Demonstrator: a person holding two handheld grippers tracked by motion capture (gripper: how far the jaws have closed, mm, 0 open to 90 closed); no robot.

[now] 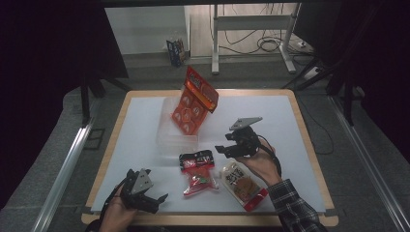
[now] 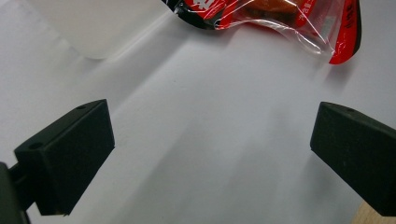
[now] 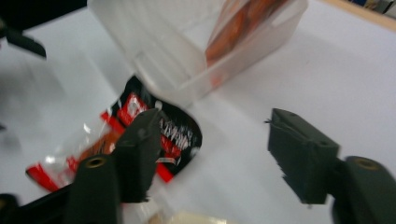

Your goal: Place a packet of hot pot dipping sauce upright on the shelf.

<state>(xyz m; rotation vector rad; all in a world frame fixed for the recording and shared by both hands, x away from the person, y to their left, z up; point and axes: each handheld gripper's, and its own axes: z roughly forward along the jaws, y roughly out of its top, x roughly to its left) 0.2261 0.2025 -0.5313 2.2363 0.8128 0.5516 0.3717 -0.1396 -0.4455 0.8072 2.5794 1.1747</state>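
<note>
Snack packs are being sorted into a clear bin (image 1: pixel 175 133) at the middle of the tabletop (image 1: pixel 300 145). One orange pack (image 1: pixel 193 100) already stands tilted in the bin, its top leaning out over the far rim. Two remain on the tabletop near the person: a red pack (image 1: pixel 197 170) just in front of the bin, and a tan pack (image 1: pixel 243 183) beside it, under the right wrist.

Right gripper (image 1: pixel 235 143) hangs above the tabletop between the bin and the tan pack. Its jaws stand about half apart with nothing between them; in the right gripper view the red pack (image 3: pixel 140 135) lies just beyond the left jaw. Left gripper (image 1: pixel 145 193) rests at the near left edge, jaws released and empty, with the red pack (image 2: pixel 275 21) ahead of it.

Judgement: the step in hand is the approach to the next pack, probably the red one. The next move calls for centring the jaws over that pack, lowering onto it, closing on its edge, then lifting it clear of the bin wall.
</note>
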